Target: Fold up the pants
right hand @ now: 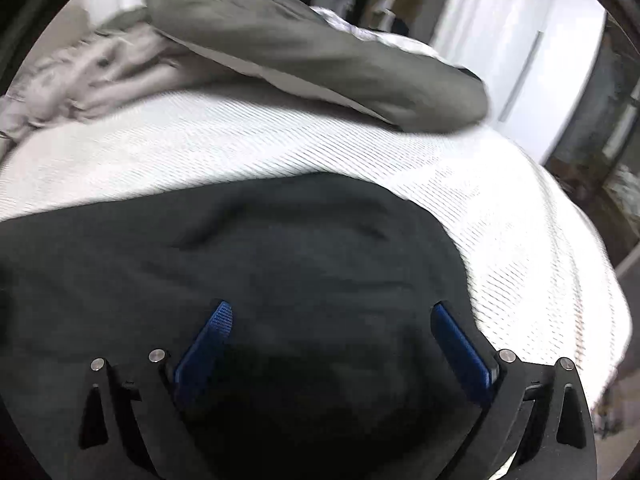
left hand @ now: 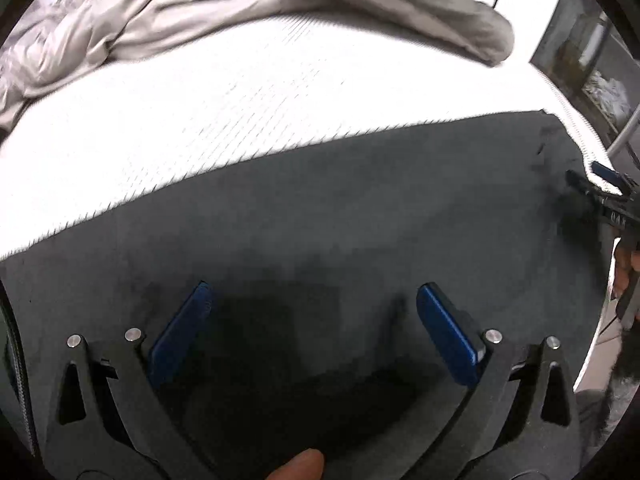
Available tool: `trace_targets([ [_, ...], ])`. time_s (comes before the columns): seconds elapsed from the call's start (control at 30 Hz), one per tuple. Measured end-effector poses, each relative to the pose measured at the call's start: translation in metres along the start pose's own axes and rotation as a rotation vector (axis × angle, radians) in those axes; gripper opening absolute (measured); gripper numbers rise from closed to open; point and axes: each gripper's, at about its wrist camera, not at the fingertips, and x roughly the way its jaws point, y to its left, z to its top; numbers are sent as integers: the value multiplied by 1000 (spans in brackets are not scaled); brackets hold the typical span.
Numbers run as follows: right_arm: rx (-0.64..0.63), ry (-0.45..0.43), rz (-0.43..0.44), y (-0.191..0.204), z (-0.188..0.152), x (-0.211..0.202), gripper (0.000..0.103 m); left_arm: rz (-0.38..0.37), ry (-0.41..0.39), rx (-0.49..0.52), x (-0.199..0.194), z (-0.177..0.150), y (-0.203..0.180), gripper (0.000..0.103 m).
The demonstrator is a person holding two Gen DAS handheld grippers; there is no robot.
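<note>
The dark grey pants [left hand: 320, 216] are lying spread on a white ribbed bed cover [left hand: 200, 112], taking up the near part of the bed in both wrist views. In the left wrist view the cloth is lying flat, with its far edge running straight from the near left up toward the far right corner of the mattress. In the right wrist view the pants [right hand: 280, 248] are showing a few soft wrinkles, and their rounded far right edge is resting on the cover [right hand: 500, 220], which is running on to the right.

The left gripper [left hand: 312, 300] is hanging over the pants with its blue-padded fingers [left hand: 180, 332] standing wide apart and nothing between them. A fingertip of the person [left hand: 300, 464] is showing at the near edge of that view. The right gripper [right hand: 332, 320] is likewise hanging over the dark cloth, its blue fingers [right hand: 208, 340] spread wide and holding nothing. Whether either gripper is touching the fabric cannot be told.

The right gripper [left hand: 600, 192] is also appearing at the far right of the left wrist view, at the right end of the pants.

On the far side of the bed a grey-brown pillow [right hand: 320, 52] is lying across the cover, with a crumpled pale duvet [left hand: 80, 32] to its left.
</note>
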Motion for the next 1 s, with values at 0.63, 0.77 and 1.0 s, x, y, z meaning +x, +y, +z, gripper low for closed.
trace_targets([
  [0.63, 74, 94, -121, -31, 27, 72, 102, 21, 29, -42, 44, 30, -8, 102],
  [0.77, 5, 22, -88, -8, 33, 31, 102, 3, -25, -45, 27, 38, -15, 102],
  [1.0, -123, 13, 148, 76, 46, 42, 98, 60, 15, -57, 62, 56, -24, 103],
])
